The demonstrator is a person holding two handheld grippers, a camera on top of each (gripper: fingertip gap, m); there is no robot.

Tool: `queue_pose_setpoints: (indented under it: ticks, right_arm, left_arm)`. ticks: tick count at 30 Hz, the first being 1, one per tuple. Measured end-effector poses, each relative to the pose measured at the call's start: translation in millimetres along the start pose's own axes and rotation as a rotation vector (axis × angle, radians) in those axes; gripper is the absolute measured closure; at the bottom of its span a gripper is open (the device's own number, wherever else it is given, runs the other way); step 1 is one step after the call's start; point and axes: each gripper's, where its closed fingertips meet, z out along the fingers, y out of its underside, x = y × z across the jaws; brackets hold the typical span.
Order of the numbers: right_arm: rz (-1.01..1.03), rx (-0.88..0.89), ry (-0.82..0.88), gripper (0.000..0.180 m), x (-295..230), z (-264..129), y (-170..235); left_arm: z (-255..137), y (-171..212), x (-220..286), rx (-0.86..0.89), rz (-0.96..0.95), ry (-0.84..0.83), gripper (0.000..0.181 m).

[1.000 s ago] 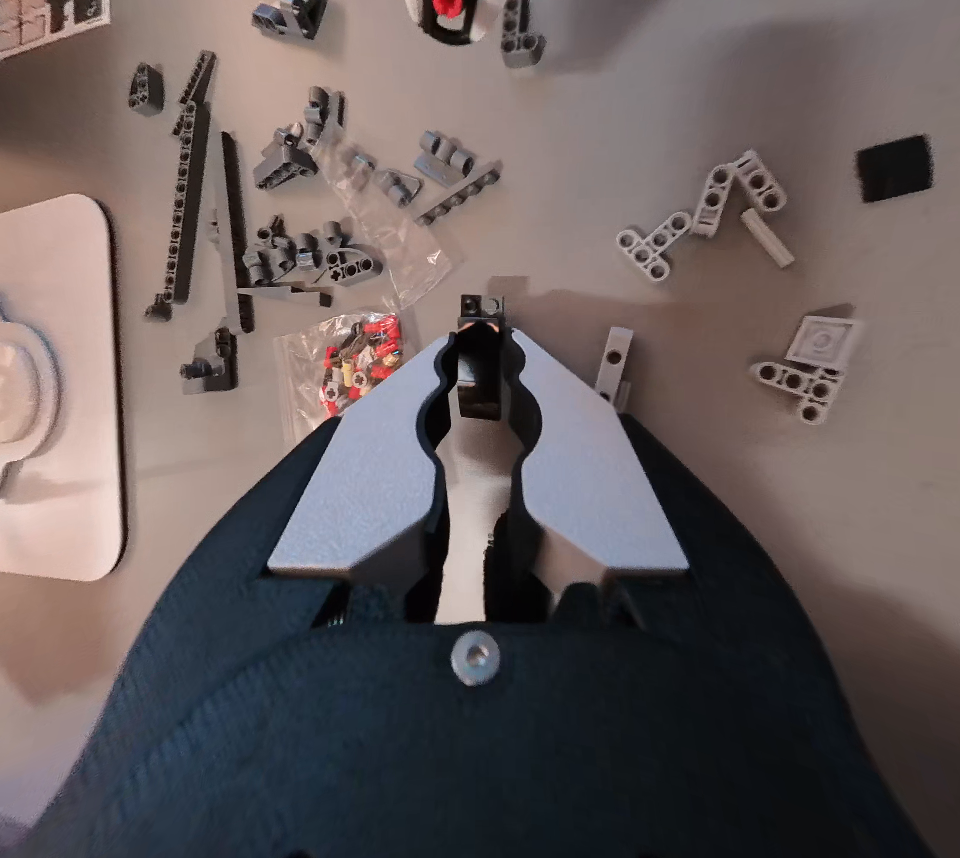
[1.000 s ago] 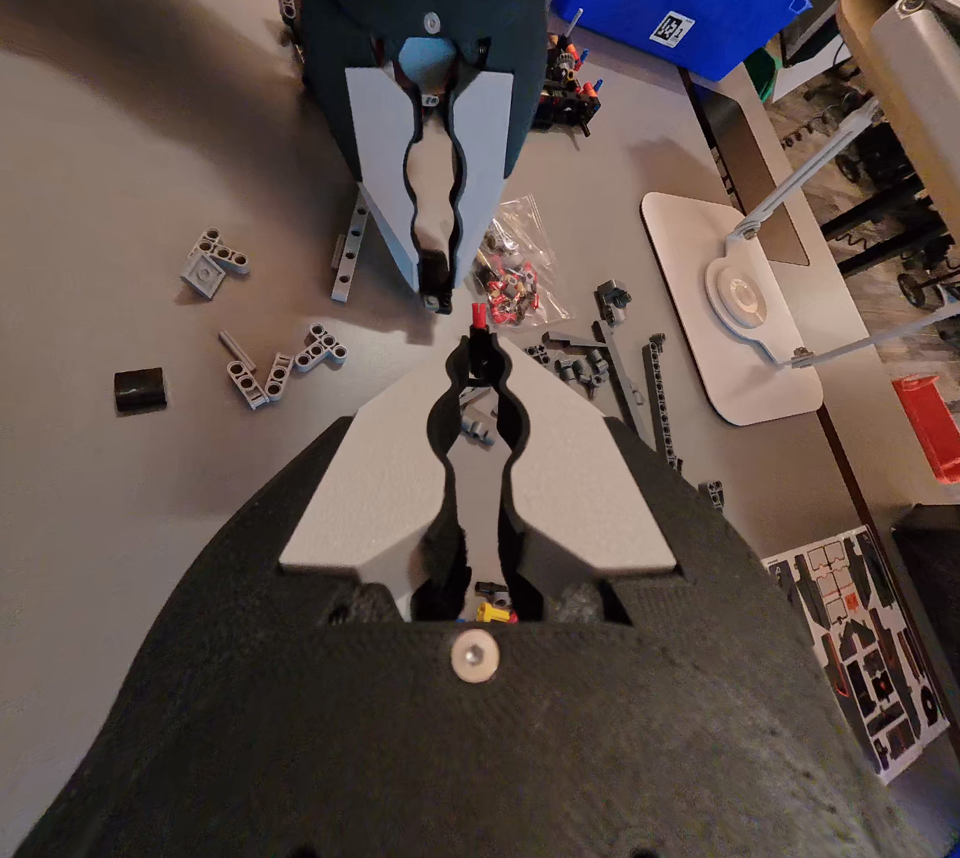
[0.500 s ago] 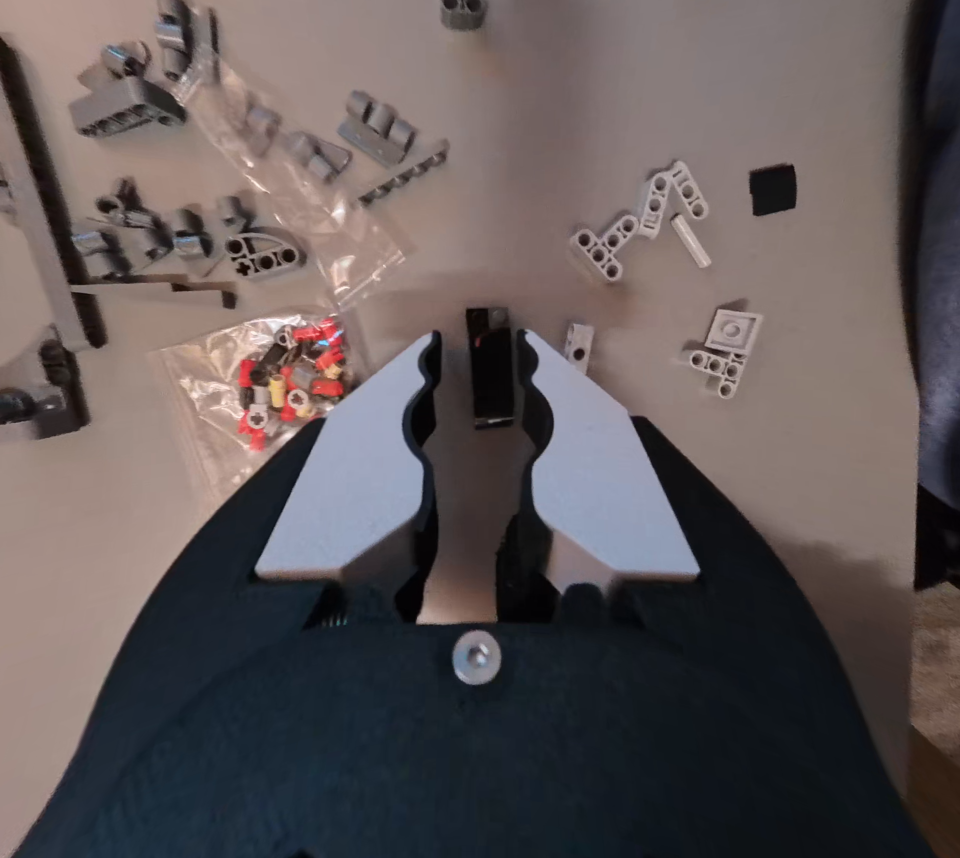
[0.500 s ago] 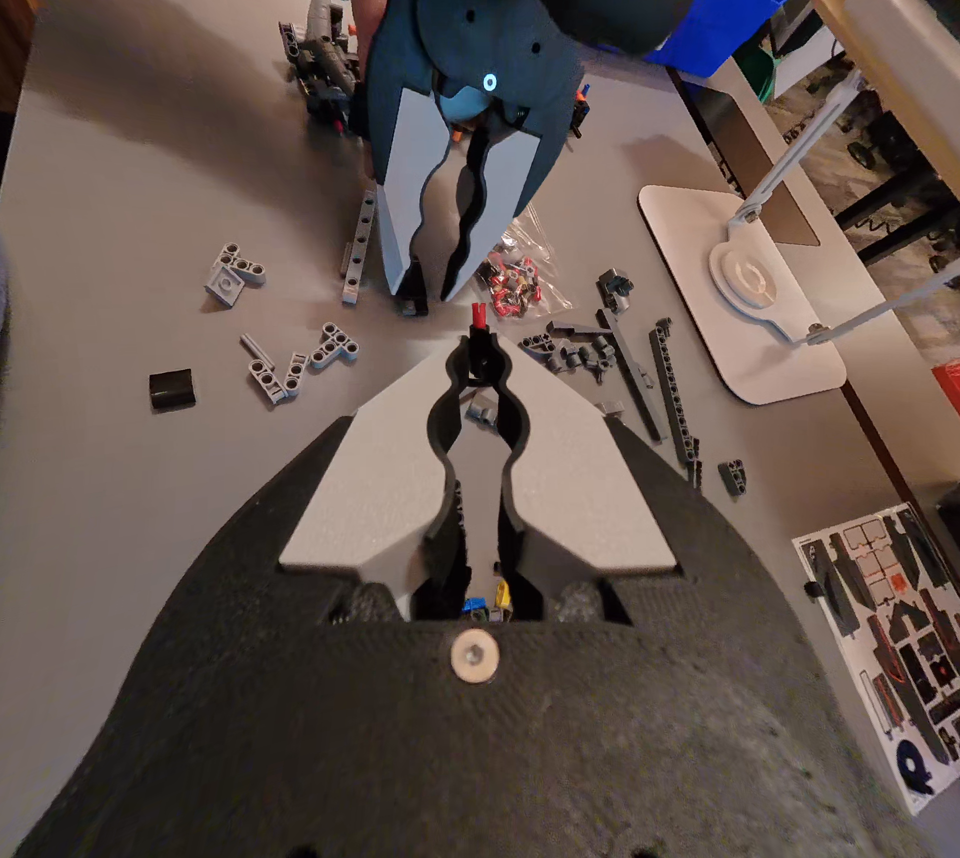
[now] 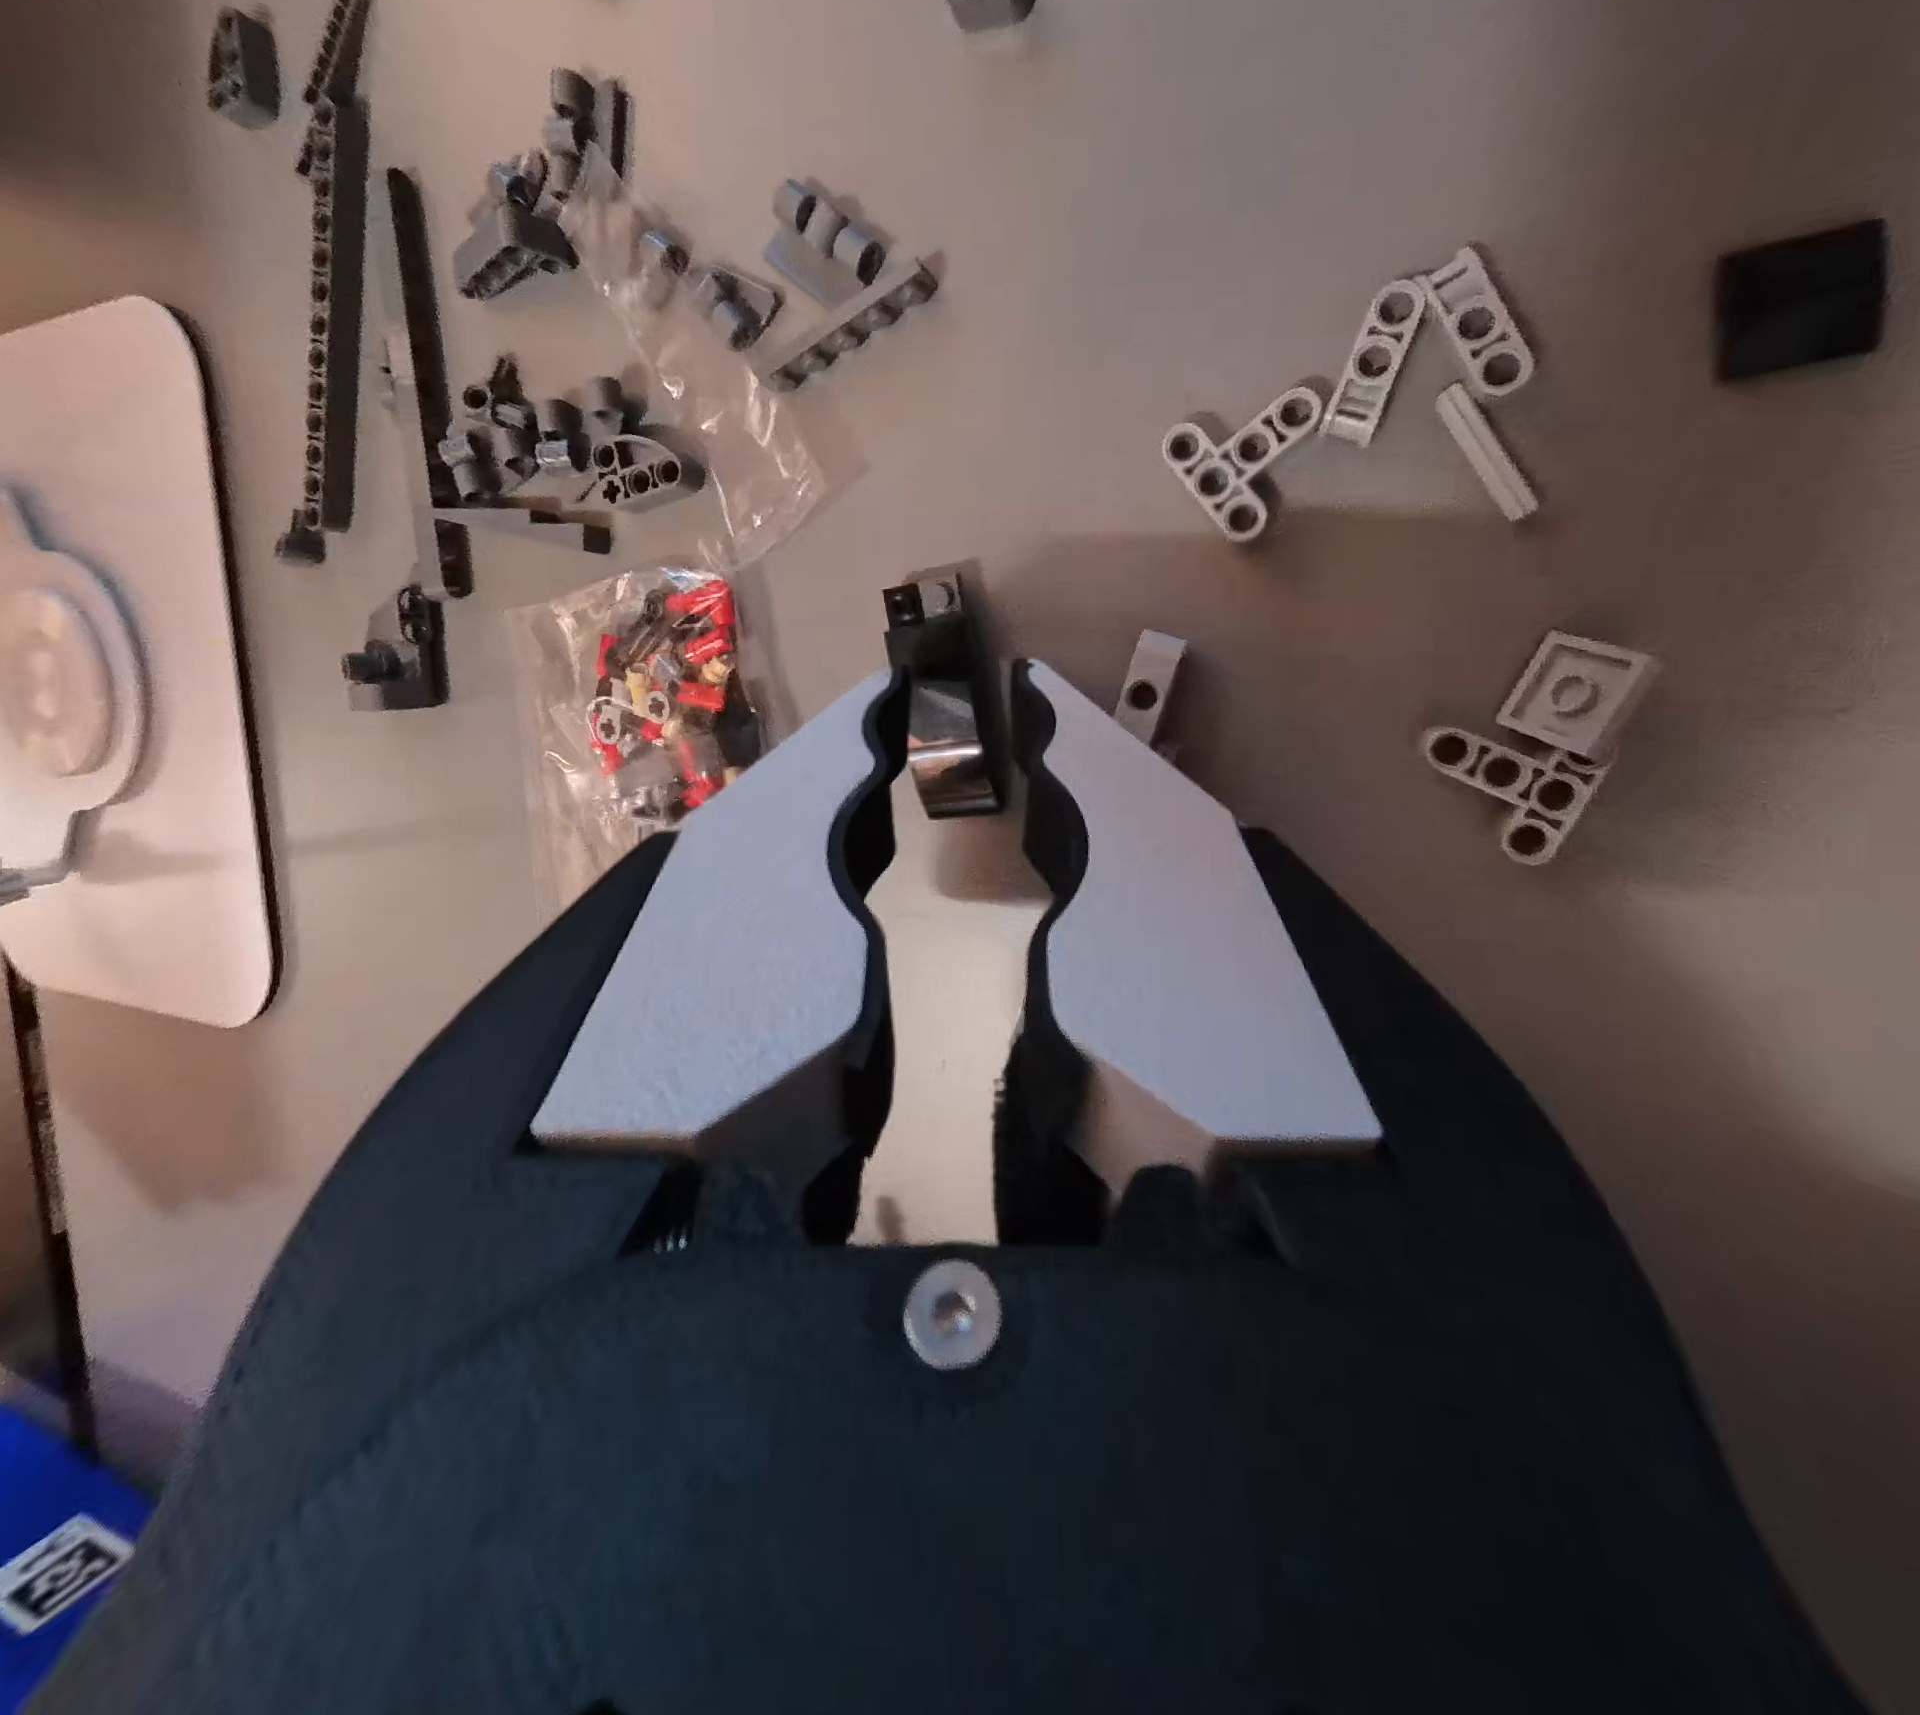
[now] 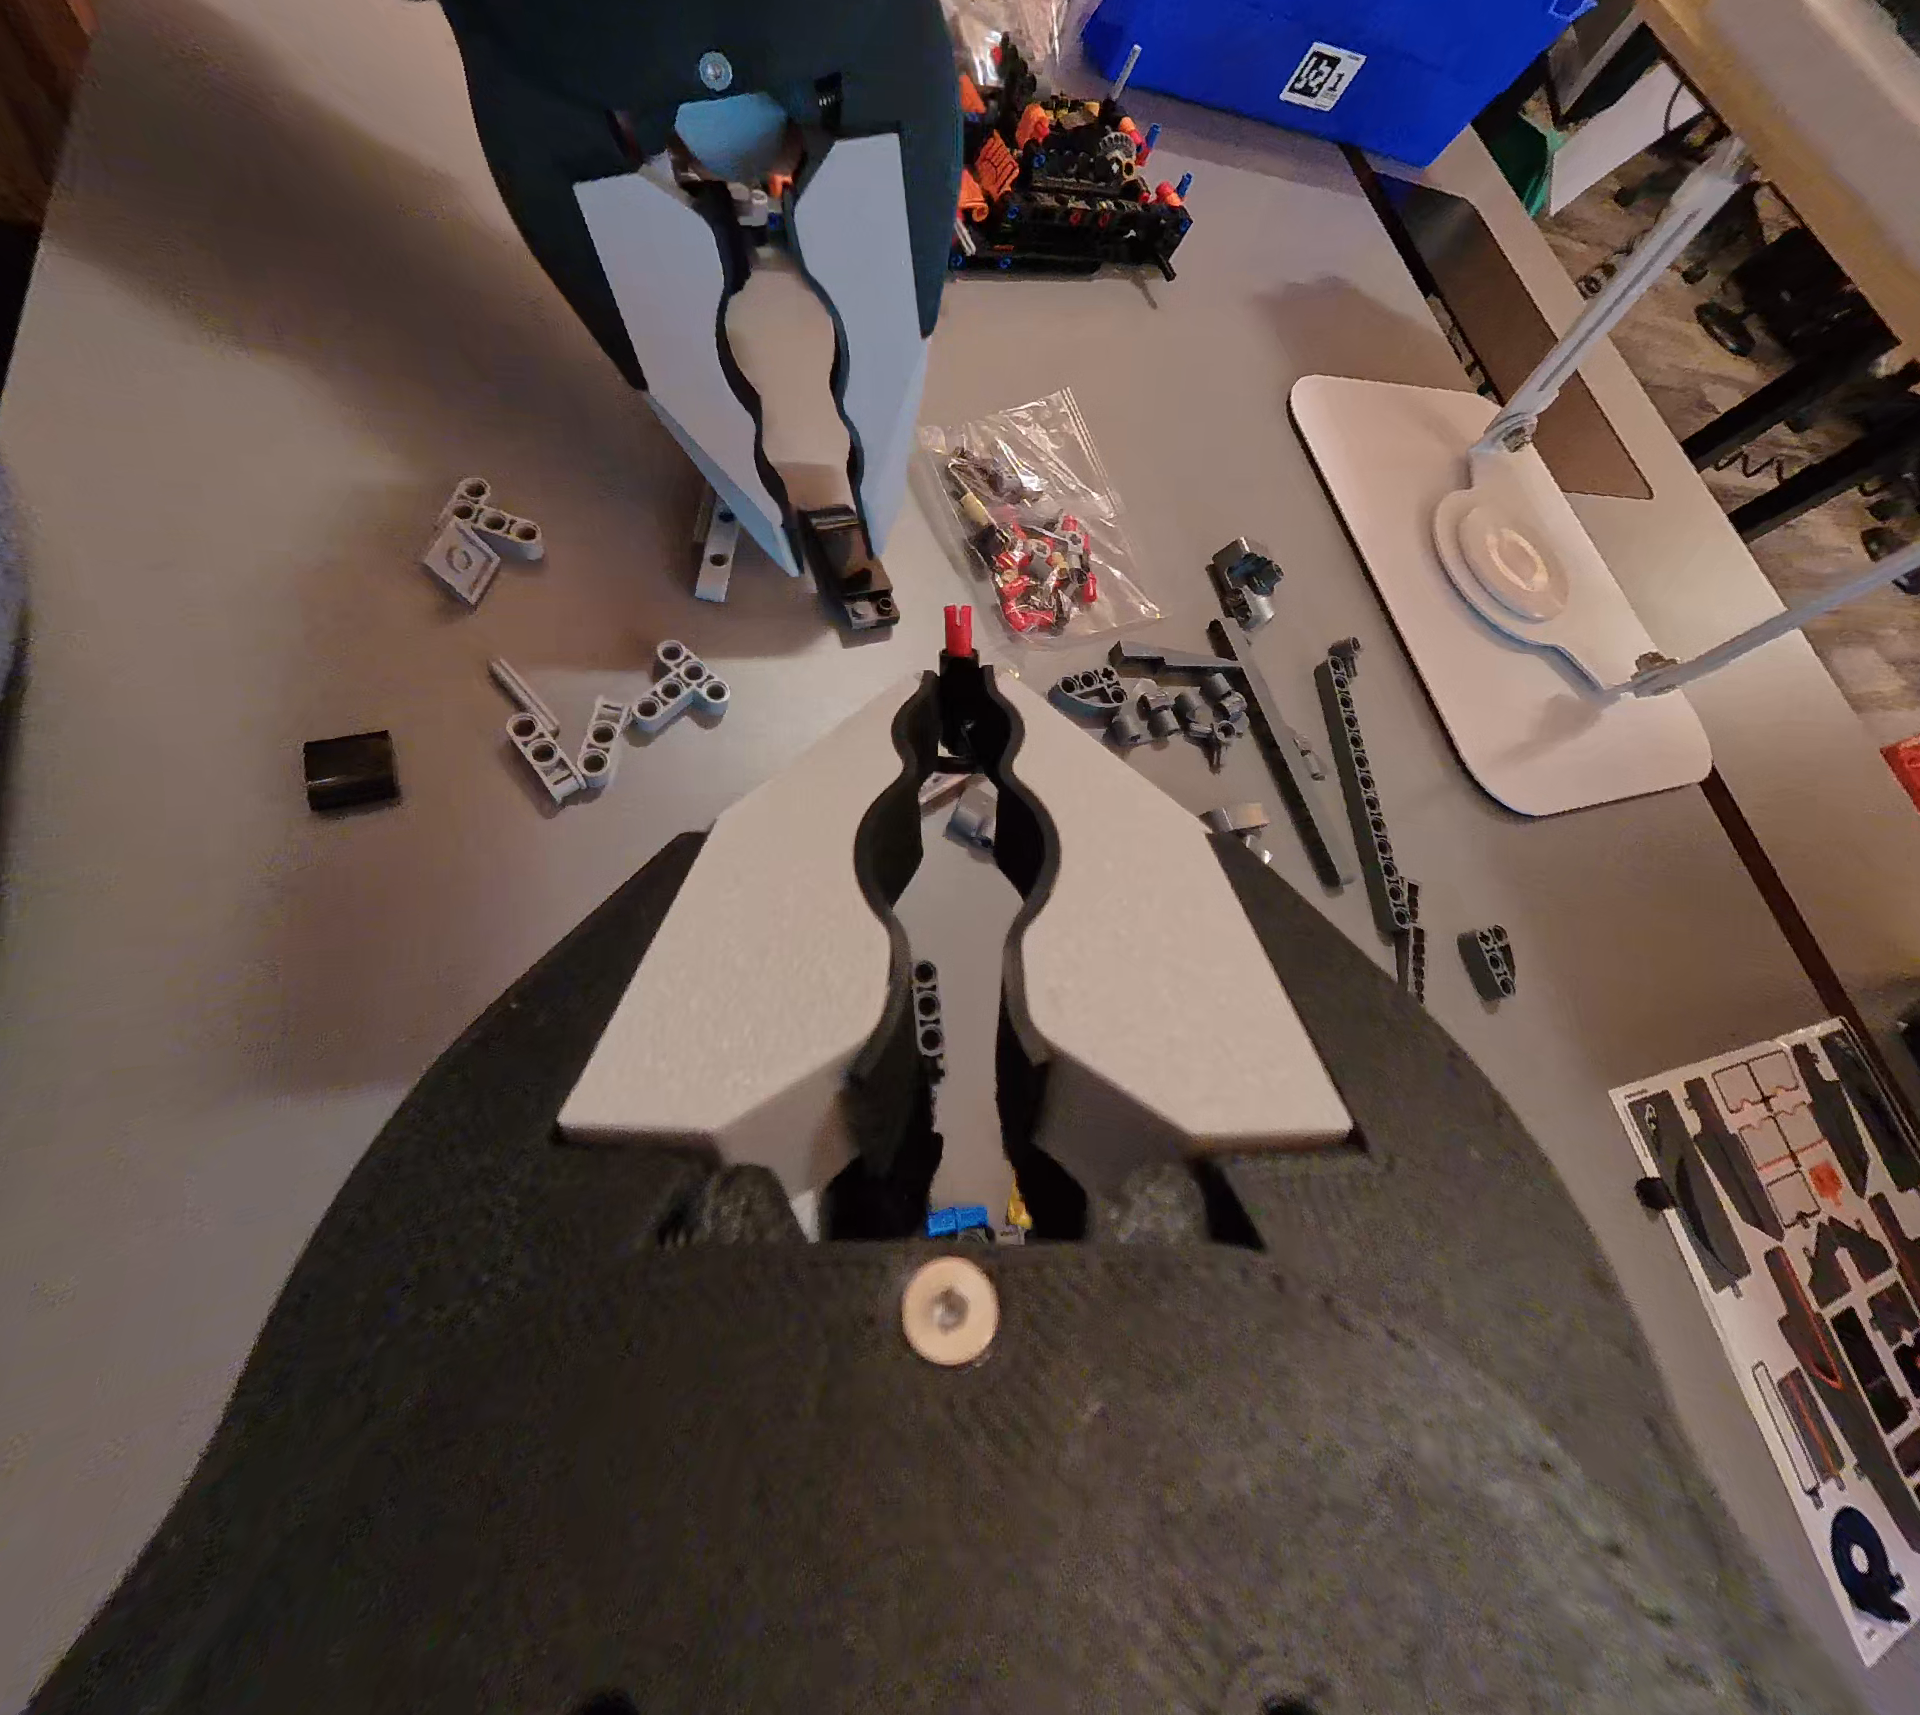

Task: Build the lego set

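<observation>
Black curved piece (image 5: 940,709) sits between the left gripper (image 5: 951,689) tips, lying on the counter (image 5: 1351,55). The jaws stand a little wider than the piece, so I read it as straddled, not clamped. The far end with its two holes points toward the right gripper (image 6: 958,678), probably so the pin can go in there.

Right gripper is closed on a small black connector carrying a red pin (image 6: 956,626), pin tip pointing forward at the black piece and a short way off it. That reads as lined up for insertion, though nothing is mated yet.

Versus half a second ago, the left gripper has narrowed around the piece and come back over the spot by the bag of red and black pins (image 5: 655,699); one second ago it had the piece pinched. The right gripper's hold on the pin is unchanged. Loose grey beams (image 5: 1351,398) lie well apart to the side, untouched. The partly built model (image 6: 1060,200) sits at the far side of the counter.
</observation>
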Motion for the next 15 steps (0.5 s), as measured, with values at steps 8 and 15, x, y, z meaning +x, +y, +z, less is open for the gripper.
queue_pose_setpoints:
  ticks: [8, 15]
  right_arm:
    - [0.0, -0.001, -0.004, 0.176, -3.1, 0.8, 0.3]
    - [0.004, 0.008, -0.006, 0.176, -2.7, 0.7, -0.7]
  left_arm:
    - [8.5, 1.4, -10.6, -0.001, -0.037, -0.103, 0.167]
    - [10.7, 1.1, -21.0, 0.027, -0.175, 0.01, 0.171]
